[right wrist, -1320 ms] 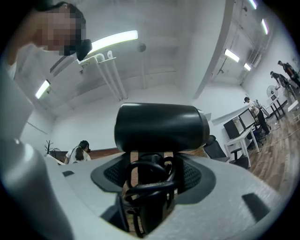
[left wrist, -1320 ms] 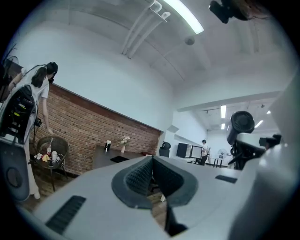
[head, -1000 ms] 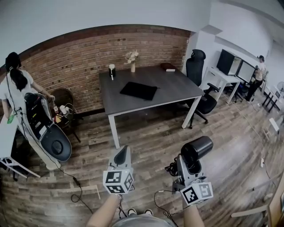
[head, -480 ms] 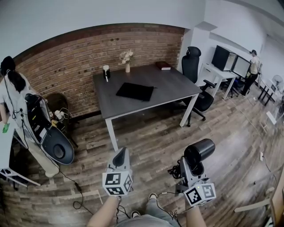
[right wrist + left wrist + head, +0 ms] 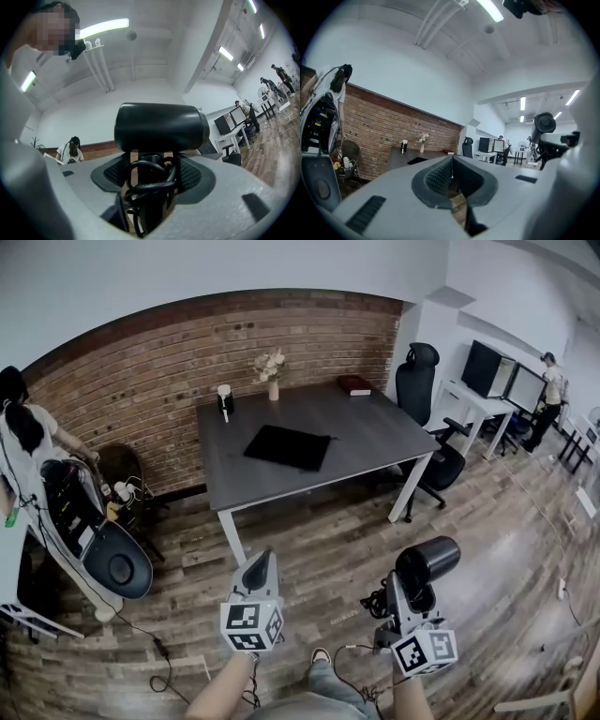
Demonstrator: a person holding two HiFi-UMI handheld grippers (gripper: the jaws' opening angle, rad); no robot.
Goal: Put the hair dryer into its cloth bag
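Observation:
A black hair dryer (image 5: 424, 567) with its coiled cord stands upright in my right gripper (image 5: 407, 594), whose jaws are shut on the handle. In the right gripper view the dryer's barrel (image 5: 161, 127) sits above the pads and the cord (image 5: 146, 187) hangs between them. The flat black cloth bag (image 5: 289, 446) lies on the grey table (image 5: 375, 427) ahead, well beyond both grippers. My left gripper (image 5: 255, 570) is shut with nothing in it, and its pads (image 5: 449, 177) meet in the left gripper view. The bag shows small there as a dark patch (image 5: 417, 160).
A vase of flowers (image 5: 271, 377), a small black-and-white item (image 5: 225, 399) and a dark book (image 5: 354, 384) stand at the table's far edge by the brick wall. Black office chairs (image 5: 427, 418) stand right of the table. A person (image 5: 23, 427) and equipment (image 5: 89, 531) are at left.
Both grippers have come closer to the table over the wooden floor, the right one still carrying the hair dryer. Neither gripper's jaws have changed.

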